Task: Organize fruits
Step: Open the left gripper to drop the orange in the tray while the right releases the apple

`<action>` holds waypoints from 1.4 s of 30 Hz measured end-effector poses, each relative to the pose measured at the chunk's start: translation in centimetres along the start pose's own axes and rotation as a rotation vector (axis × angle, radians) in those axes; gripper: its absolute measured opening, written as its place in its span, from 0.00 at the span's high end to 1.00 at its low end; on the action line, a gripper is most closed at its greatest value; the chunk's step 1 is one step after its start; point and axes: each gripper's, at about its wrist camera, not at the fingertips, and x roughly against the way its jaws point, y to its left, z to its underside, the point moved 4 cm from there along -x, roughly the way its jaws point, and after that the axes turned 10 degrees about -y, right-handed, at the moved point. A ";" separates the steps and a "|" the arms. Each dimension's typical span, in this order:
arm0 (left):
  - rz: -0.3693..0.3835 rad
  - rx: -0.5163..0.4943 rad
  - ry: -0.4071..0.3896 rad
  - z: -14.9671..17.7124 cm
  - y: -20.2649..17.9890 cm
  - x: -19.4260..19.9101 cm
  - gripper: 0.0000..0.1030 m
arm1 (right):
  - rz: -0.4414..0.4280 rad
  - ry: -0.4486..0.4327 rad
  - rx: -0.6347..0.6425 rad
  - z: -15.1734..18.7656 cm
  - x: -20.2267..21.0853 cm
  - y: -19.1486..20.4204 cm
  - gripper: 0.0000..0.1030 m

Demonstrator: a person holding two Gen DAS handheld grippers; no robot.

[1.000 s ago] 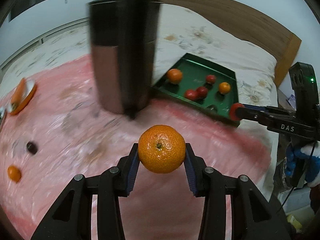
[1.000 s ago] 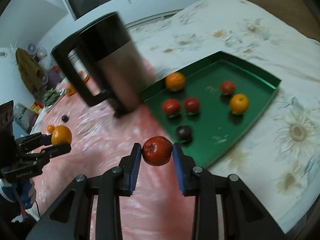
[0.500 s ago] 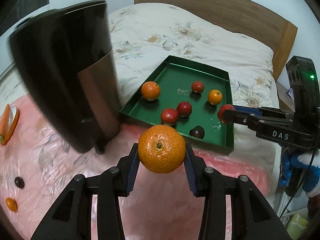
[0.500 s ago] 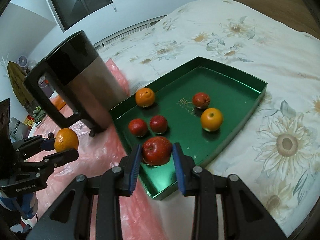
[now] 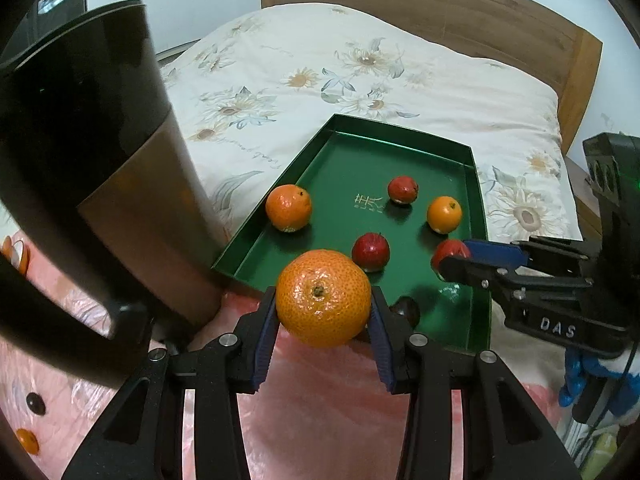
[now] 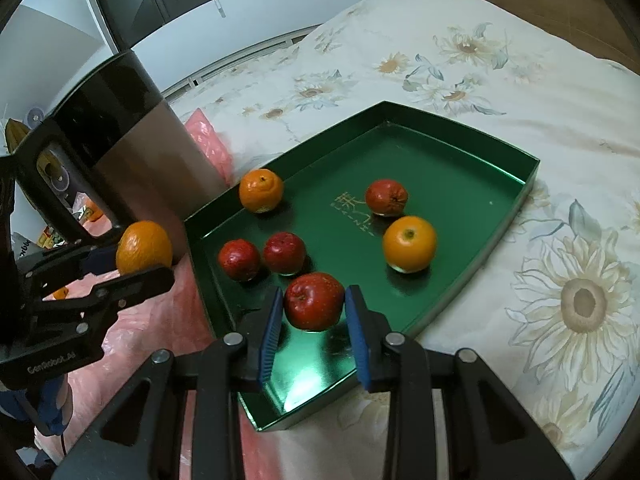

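Green tray (image 6: 516, 204) is waiting: my right gripper (image 6: 314, 312), clenching a red apple (image 6: 314, 305), is needing a low release at its near end while my left gripper (image 5: 323, 320) is grasping a mandarin (image 5: 323, 298) just short of its near rim.

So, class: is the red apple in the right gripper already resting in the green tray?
Cannot tell: right gripper grips the red apple over the green tray.

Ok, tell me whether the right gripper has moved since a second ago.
Yes. The right gripper, shut on a red apple, moved forward from over the pink sheet to above the green tray.
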 end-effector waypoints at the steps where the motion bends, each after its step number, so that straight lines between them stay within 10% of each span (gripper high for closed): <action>1: -0.001 -0.001 0.001 -0.1 -0.1 -0.3 0.64 | 0.001 0.001 0.002 0.0 -0.1 -0.1 0.69; 42: -0.136 0.025 0.083 -1.9 0.7 -8.7 0.62 | 0.001 0.008 0.029 0.9 -1.3 -0.5 0.68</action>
